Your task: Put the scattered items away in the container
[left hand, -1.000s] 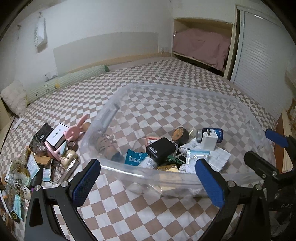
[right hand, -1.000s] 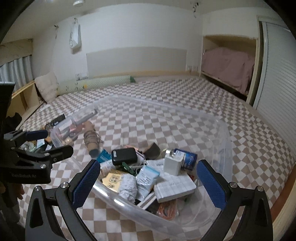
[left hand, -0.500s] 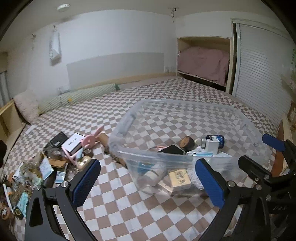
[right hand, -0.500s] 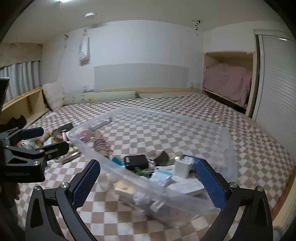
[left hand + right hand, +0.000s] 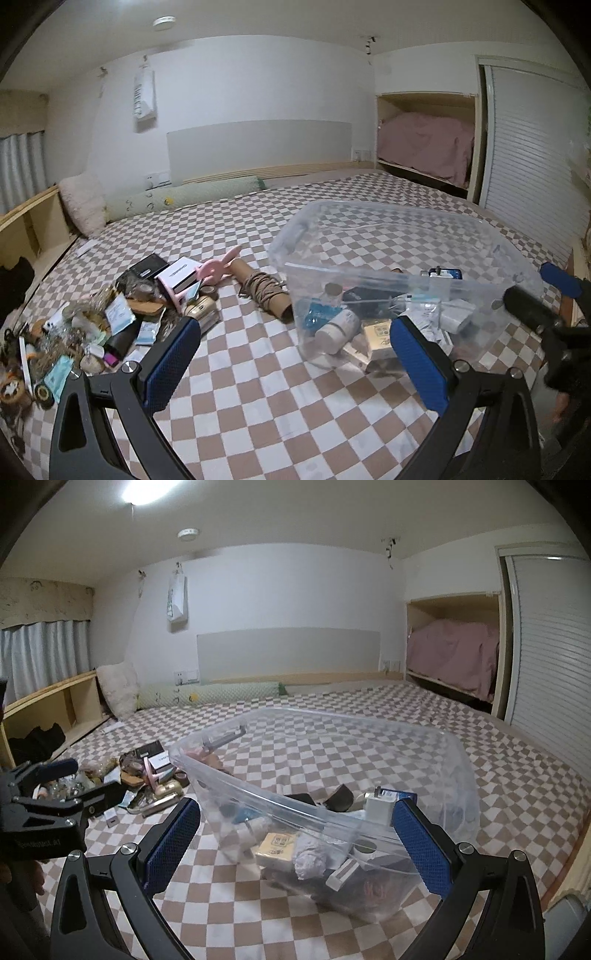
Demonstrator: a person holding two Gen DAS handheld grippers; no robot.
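Hovering both grippers empty over the checkered bed, bin part-filled, pile untouched.

Risk, my read: clear plastic bin sits on soft bedding near the bed's right edge, so a nudge could tip or slide it; the scattered pile to its left is tangled, so one grab may drag neighbours; the cord-wrapped cardboard tube beside the bin could roll. Left gripper jaws spread wide, holding and touching nothing. Right gripper likewise released, empty.
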